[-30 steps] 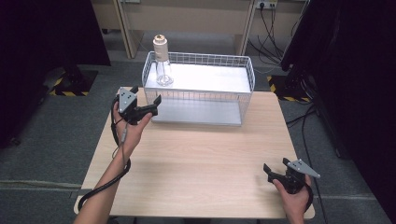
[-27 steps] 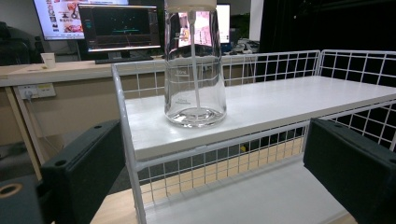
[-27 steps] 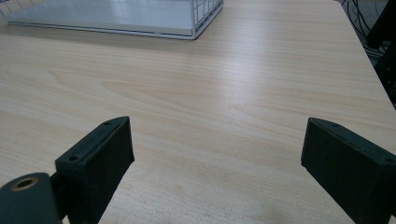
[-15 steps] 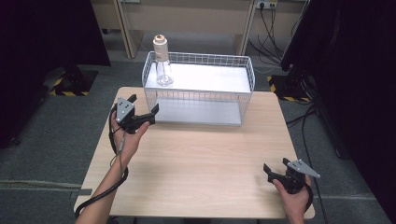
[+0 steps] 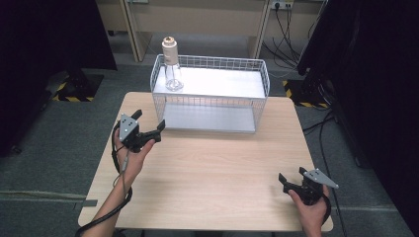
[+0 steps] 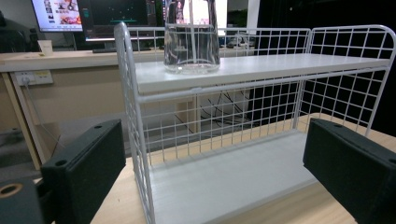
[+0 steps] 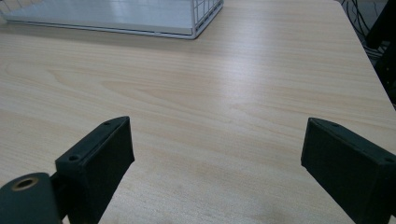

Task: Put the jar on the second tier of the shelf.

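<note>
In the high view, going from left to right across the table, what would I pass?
Left tool in the person's left hand → glass flask on the rack's top shelf → right end of the white wire rack → right tool.

A glass flask [image 6: 191, 39] stands on the wire rack's [image 6: 135, 140] upper shelf [image 6: 280, 65], beyond wide-apart jaws.

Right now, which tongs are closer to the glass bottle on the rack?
The left. The left tongs hover by the rack's front left corner, open, with the bottle at the back left of the top shelf. The right tongs sit open near the table's front right corner, far away.
</note>
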